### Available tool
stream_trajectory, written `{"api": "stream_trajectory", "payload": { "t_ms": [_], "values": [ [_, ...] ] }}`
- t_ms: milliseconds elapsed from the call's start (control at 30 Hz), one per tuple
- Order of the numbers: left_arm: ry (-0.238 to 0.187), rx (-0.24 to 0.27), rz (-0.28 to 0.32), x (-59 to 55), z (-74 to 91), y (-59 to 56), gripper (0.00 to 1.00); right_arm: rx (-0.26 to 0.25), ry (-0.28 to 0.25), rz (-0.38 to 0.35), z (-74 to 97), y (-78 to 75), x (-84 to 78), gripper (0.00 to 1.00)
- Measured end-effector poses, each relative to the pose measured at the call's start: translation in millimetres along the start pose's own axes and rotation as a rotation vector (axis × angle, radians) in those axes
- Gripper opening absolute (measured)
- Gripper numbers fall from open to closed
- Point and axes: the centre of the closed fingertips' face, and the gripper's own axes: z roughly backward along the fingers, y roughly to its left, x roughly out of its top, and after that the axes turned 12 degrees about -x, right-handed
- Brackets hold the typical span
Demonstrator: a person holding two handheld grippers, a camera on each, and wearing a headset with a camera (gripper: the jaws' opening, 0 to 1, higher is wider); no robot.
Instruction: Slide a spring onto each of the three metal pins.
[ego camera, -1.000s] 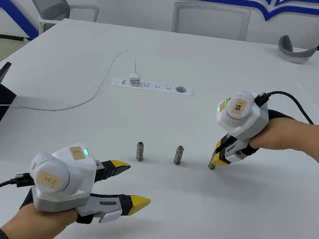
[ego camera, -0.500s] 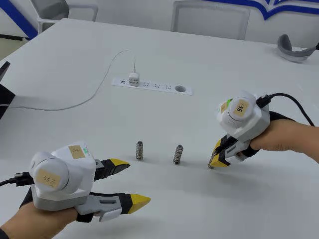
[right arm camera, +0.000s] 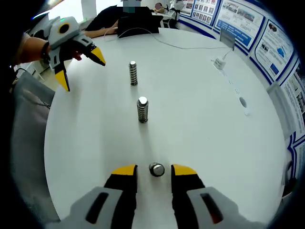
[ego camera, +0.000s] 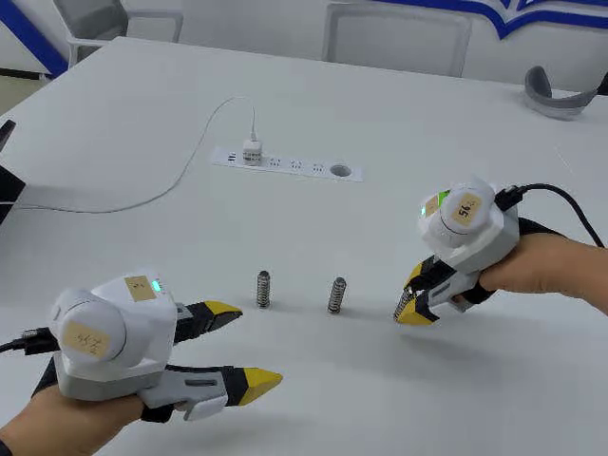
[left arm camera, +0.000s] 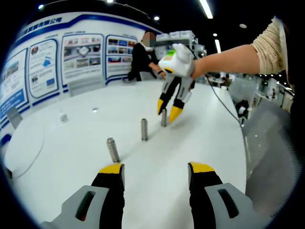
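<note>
Three short metal pins stand in a row on the white table, each with a spring on it: left, middle and right. My right gripper points down at the right one. In the right gripper view its yellow-tipped jaws stand on either side of that pin's top with small gaps, so the gripper is open. The other two sprung pins lie beyond. My left gripper hovers open and holds nothing at the front left, aimed at the row.
A white power strip with a plugged charger and a trailing cable lies farther back. A grey headset rests at the far right edge. Chairs stand behind the table. A person sits at the table's far end.
The head camera has shifted slightly. My right gripper stays at the right pin, a little lower. The left gripper has barely moved.
</note>
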Motion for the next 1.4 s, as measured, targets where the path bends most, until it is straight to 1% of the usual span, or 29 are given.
{"api": "stream_trajectory", "payload": {
  "t_ms": [200, 400, 567, 733, 833, 1000, 1167, 1400],
  "values": [
    [0.0, 0.001, -0.001, 0.5, 0.4, 1.0, 0.54, -0.012, -0.019, -0.024, 1.5, -1.5, 0.2, 0.34],
    [-0.003, 0.002, -0.002, 1.3, 0.3, 1.8, 0.55, -0.019, -0.04, -0.052, 2.3, 0.6, -0.5, 0.39],
    [-0.002, 0.003, -0.002, 1.7, 0.7, 1.9, 0.55, -0.031, -0.064, -0.093, 3.8, 0.9, -0.3, 0.43],
    [-0.004, 0.007, -0.001, 2.6, 1.4, 2.7, 0.55, -0.038, -0.101, -0.142, 6.3, 1.3, 1.4, 0.48],
    [-0.005, 0.012, 0.0, 3.0, 1.8, 4.0, 0.55, -0.045, -0.132, -0.173, 8.8, 1.7, 3.3, 0.52],
    [-0.01, 0.018, 0.005, 3.4, 2.7, 5.9, 0.55, -0.056, -0.16, -0.196, 11.2, 5.4, 2.5, 0.57],
    [-0.011, 0.022, 0.007, 3.1, 3.6, 6.9, 0.56, -0.064, -0.191, -0.23, 12.7, 9.3, 1.6, 0.6],
    [-0.01, 0.026, 0.012, 2.1, 4.6, 7.8, 0.57, -0.078, -0.224, -0.249, 18.2, 13.6, 2.2, 0.62]
  ]
}}
